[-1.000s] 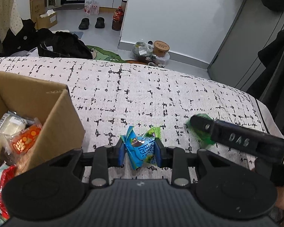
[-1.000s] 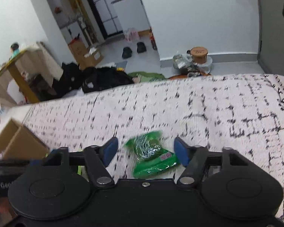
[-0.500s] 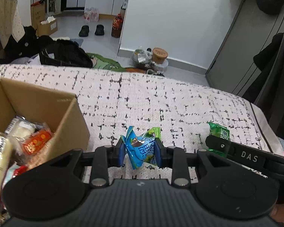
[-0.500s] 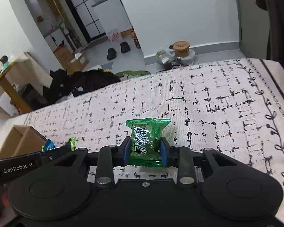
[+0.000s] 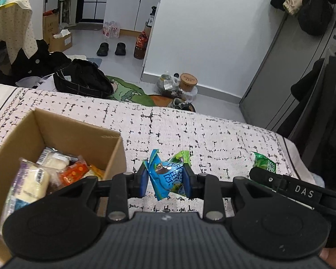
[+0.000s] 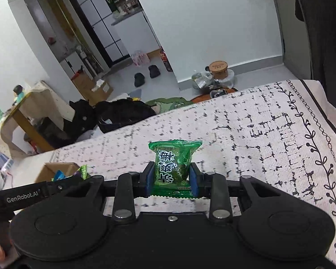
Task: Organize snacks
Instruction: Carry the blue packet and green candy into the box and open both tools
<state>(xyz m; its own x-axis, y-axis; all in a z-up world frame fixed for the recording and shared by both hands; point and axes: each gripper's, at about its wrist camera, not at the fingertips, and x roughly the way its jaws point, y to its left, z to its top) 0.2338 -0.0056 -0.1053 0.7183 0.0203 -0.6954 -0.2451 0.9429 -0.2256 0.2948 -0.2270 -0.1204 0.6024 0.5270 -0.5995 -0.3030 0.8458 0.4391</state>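
Left wrist view shows the left gripper [image 5: 165, 179] clamped on a blue snack packet [image 5: 165, 177], its blue pads pressing the wrapper from both sides and the packet hanging clear of the patterned cloth [image 5: 212, 134] below. Just to the left sits an open cardboard box [image 5: 116, 148] already holding several wrapped snacks: a pale packet [image 5: 31, 181], a white one [image 5: 56, 159] and an orange one [image 5: 75, 172] among them. At the right edge of this view a green snack packet [image 5: 263, 162] pokes out beyond the dark arm of the other tool. The right wrist view settles what that is: the right gripper [image 6: 172, 179] holds the green snack packet [image 6: 174, 165] upright between its pads, lifted off the cloth [image 6: 268, 134], with the box [image 6: 53, 168] small and well off to the left. The right jaws have just been closing, and the packet is now pinched firmly between them. Judging by this, the sorting looks well advanced: a good part of the snacks is in the box, and no loose packets show on the visible stretch of cloth. What remains appears to be carrying these two packets over the box's rim and letting them go, the blue one having the shorter way. Whether more snacks lie outside the views cannot be told.
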